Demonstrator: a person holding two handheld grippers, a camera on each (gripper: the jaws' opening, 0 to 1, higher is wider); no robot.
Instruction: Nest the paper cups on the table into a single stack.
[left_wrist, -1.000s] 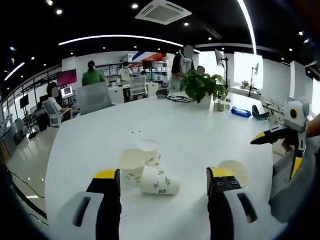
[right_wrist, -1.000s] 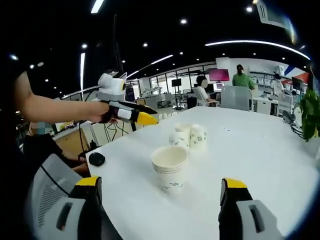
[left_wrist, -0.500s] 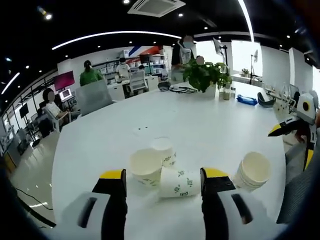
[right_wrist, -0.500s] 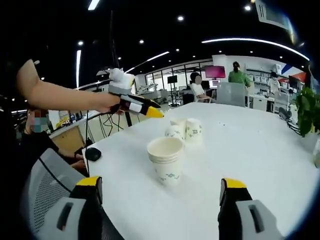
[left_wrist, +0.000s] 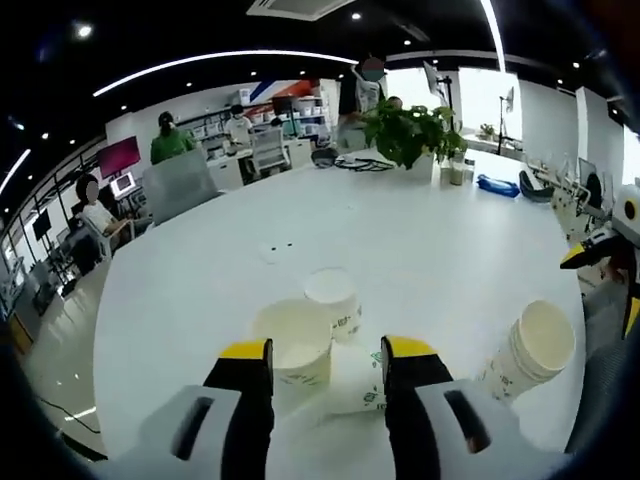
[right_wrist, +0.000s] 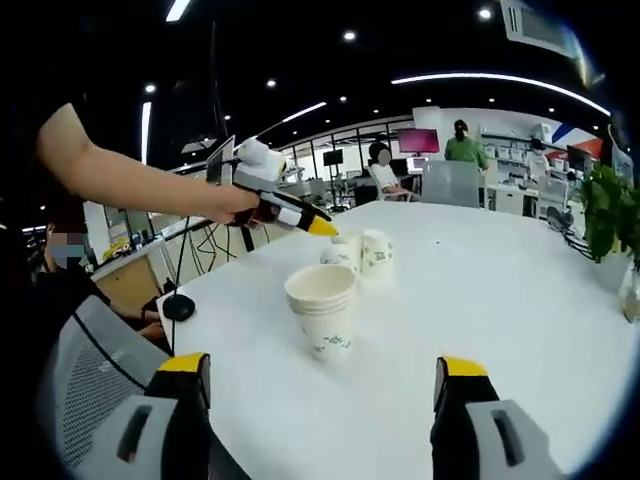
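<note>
Three loose white paper cups with green print sit near the table's edge. One upright cup (left_wrist: 293, 345) and another cup (left_wrist: 335, 293) stand behind a cup lying on its side (left_wrist: 357, 385). My left gripper (left_wrist: 328, 350) is open, with the lying cup low between its jaws; whether they touch it I cannot tell. A nested stack of cups (left_wrist: 530, 350) stands to the right. From the right gripper view, the stack (right_wrist: 322, 305) stands ahead of my open right gripper (right_wrist: 320, 368), with the left gripper (right_wrist: 322, 228) reaching over the loose cups (right_wrist: 375, 252).
The white table (left_wrist: 400, 230) stretches far back to a potted plant (left_wrist: 405, 135) and a blue object (left_wrist: 497, 185). A mesh chair (right_wrist: 90, 350) and a black object (right_wrist: 178, 307) sit at the near edge. The right gripper (left_wrist: 595, 255) hangs at the right.
My left gripper has come forward and down onto the lying cup, and its jaws have narrowed. The right gripper stays open with the stack a little nearer.
</note>
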